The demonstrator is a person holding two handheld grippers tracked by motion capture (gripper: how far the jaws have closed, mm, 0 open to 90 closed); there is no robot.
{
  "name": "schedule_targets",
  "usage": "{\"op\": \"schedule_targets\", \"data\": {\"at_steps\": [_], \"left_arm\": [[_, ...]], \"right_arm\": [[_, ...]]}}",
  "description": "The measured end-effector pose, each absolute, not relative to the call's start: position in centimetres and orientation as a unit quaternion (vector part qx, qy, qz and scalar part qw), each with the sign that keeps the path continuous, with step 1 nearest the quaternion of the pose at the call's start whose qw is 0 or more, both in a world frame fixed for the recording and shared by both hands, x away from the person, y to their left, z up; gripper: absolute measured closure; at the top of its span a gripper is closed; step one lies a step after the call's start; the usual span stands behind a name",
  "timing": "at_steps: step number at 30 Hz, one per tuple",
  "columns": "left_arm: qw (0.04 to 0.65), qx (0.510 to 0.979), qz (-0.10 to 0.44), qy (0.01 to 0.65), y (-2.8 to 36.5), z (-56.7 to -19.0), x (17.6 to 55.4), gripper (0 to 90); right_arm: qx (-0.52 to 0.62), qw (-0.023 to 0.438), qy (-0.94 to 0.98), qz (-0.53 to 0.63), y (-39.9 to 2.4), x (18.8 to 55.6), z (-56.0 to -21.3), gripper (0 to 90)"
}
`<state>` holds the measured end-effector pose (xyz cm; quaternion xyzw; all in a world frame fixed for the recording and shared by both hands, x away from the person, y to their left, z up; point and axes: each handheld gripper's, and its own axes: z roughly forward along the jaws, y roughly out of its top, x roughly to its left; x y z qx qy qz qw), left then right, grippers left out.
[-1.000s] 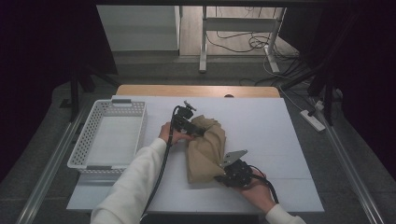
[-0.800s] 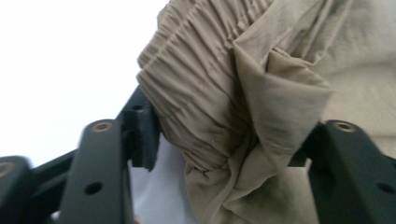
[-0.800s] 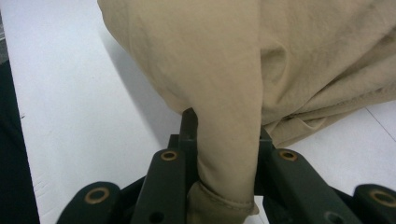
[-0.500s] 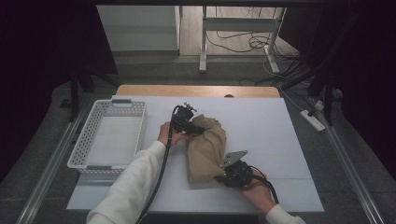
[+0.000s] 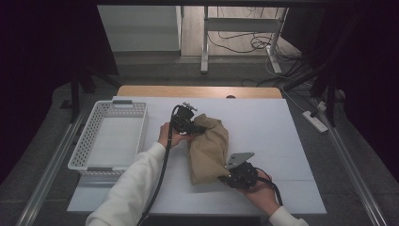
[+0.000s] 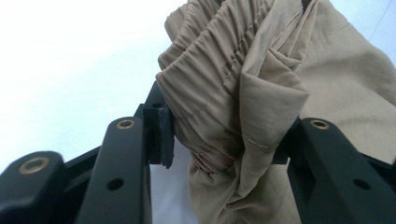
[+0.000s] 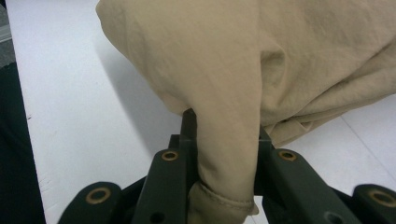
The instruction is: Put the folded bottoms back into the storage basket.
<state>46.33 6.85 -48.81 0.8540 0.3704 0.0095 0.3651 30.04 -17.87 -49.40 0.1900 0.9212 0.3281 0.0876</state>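
Bench [image 5: 282, 122]: set before a floor strip with cables [image 5: 235, 42] and a frame leg [image 5: 205, 47] behind.
Basket [image 5: 82, 146]: on bench, left side, well apart from garment.
Garment [image 5: 209, 150]: on bench, centre, right of basket, lengthwise from far to near.
Left tongs [image 5: 195, 128]: at garment's far end, between basket and garment, gathered band [image 6: 210, 93] pinched between jaws.
Right tongs [image 5: 229, 178]: at garment's near right corner, fold [image 7: 229, 140] clamped between jaws.
Power strip [image 5: 316, 121]: on floor, right of bench.
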Motion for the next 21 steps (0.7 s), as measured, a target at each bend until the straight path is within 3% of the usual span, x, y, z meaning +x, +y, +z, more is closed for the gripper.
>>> {"op": "schedule_targets", "data": {"at_steps": [21], "left_arm": [[0.387, 0.85, 0.018, 0.358, 7.9, -46.8, 45.1, 56.6]], "right_arm": [[0.176, 0.116, 0.905, 0.369, -18.2, 29.1, -47.8, 75.6]]}}
